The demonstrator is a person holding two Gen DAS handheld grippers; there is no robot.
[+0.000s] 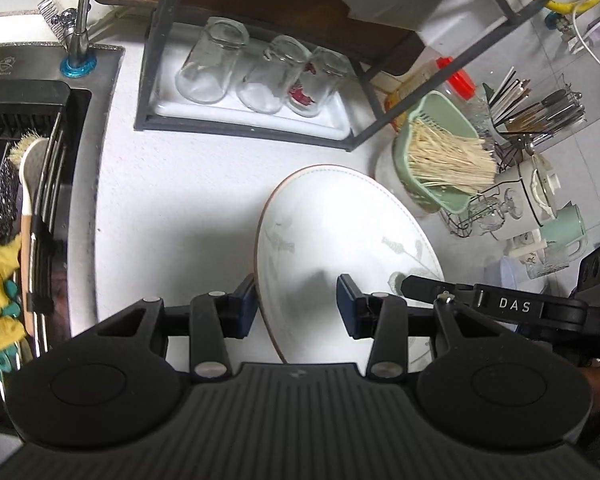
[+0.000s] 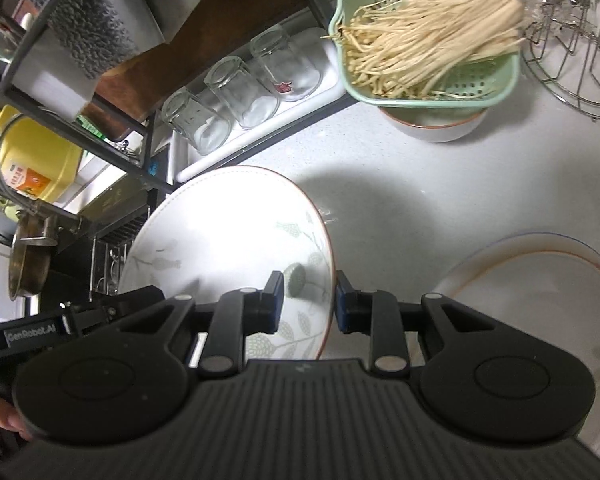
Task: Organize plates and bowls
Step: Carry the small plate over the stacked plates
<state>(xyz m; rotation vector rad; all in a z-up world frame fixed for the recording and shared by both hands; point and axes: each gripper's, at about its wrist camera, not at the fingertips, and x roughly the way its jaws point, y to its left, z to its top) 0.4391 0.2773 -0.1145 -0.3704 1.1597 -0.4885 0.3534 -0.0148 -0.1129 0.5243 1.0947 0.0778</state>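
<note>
A white plate with a leaf pattern and a thin orange rim [image 1: 340,240] is tilted above the white counter. My left gripper [image 1: 296,306] is open, its jaws straddling the plate's left rim. My right gripper [image 2: 309,302] is open too, its jaws on either side of the same plate's [image 2: 228,224] right rim. The right gripper's body shows in the left wrist view [image 1: 500,304]. A second white plate with an orange rim [image 2: 540,280] lies flat on the counter at the right. A white bowl [image 2: 436,126] stands further back under a green colander.
A green colander of enoki mushrooms [image 2: 428,40] sits on the bowl. Three upturned glasses [image 1: 260,72] stand on a tray in a black rack. The sink with a drainer, brush and yellow gloves [image 1: 20,200] is at the left. A wire rack, teapot and cups [image 1: 540,200] stand at the right.
</note>
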